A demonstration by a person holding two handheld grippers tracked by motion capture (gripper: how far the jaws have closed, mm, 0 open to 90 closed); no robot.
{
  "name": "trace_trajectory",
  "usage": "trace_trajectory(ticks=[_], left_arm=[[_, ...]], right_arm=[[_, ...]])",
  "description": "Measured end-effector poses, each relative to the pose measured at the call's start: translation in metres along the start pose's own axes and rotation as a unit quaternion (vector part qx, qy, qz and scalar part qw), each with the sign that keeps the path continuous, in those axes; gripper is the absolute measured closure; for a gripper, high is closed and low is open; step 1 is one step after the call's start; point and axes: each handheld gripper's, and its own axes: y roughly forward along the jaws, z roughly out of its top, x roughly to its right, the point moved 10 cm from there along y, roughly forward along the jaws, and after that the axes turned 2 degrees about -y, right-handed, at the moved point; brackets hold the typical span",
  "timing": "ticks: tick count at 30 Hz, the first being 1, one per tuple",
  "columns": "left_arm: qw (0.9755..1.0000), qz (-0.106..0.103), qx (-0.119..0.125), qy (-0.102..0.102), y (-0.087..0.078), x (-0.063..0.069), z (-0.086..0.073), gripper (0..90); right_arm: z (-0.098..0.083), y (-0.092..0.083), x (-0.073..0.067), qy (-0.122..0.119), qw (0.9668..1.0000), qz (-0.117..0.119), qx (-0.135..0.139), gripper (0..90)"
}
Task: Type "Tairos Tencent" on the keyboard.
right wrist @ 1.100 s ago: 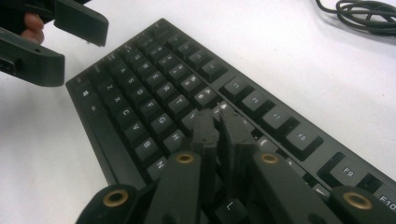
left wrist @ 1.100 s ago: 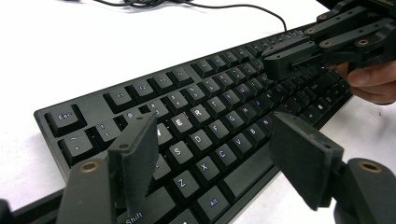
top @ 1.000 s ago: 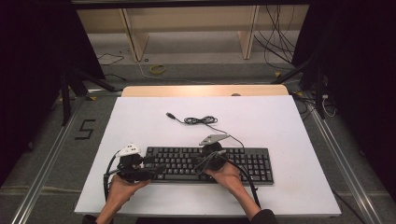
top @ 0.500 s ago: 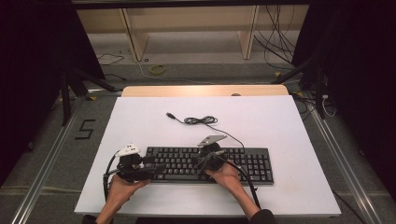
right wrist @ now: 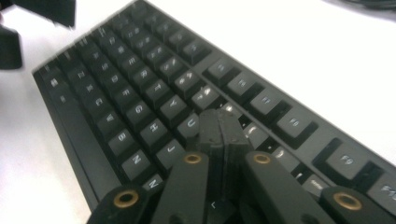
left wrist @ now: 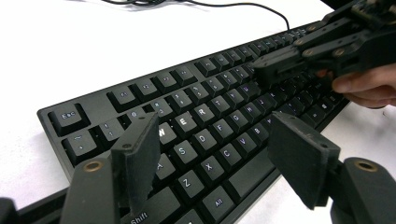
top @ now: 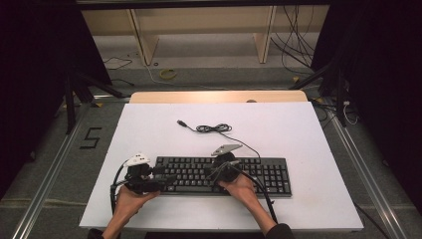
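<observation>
The right tool (right wrist: pixel 219 128), jaws pressed together into one tip, is poking keys on the black plastic keyboard (top: pixel 224 174) at lower centre; the left tool (left wrist: pixel 224 158) is hovering spread, empty.

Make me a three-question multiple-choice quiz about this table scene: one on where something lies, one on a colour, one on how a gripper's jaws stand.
1. Where does the loose cable lie?
A. beyond the keyboard
B. on the keys
C. on the floor

2. What colour is the keyboard?
A. white
B. black
C. red

3. How do the right gripper jaws stand?
A. wide apart
B. pressed together
C. clamped on a cable

Answers: 1 A, the high view shows it coiled on the white table behind the keyboard. 2 B, its keys and frame are black. 3 B, the right gripper view shows both jaws meeting above the keys.
</observation>
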Motion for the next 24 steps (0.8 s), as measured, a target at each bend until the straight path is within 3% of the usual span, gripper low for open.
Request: trace_trajectory(ticks=[5, 8, 9, 13, 19, 24], left_arm=[[1.0, 0.005, -0.003, 0.002, 0.001, -0.002, 0.0, 33.8], [1.0, 0.006, -0.005, 0.004, 0.002, -0.003, 0.001, 34.2], [1.0, 0.007, -0.005, 0.004, 0.003, -0.003, 0.001, 34.2], [0.9999, 0.01, -0.008, 0.007, 0.006, -0.003, 0.003, 36.4], [0.9999, 0.01, -0.009, 0.011, 0.009, -0.001, 0.005, 38.4], [0.9998, 0.011, -0.009, 0.015, 0.012, -0.001, 0.007, 41.1]], right_arm=[[0.007, -0.012, 0.001, 0.009, 0.9996, 0.005, 0.027, 86.6], [0.01, -0.018, 0.0, 0.01, 0.9991, 0.012, 0.04, 78.7], [0.01, -0.018, 0.0, 0.01, 0.9991, 0.012, 0.04, 78.7], [0.011, -0.024, -0.003, 0.015, 0.9983, 0.023, 0.051, 64.0], [0.014, -0.031, -0.007, 0.015, 0.9973, 0.036, 0.063, 56.0], [0.012, -0.035, -0.008, 0.009, 0.9971, 0.032, 0.068, 50.5]])
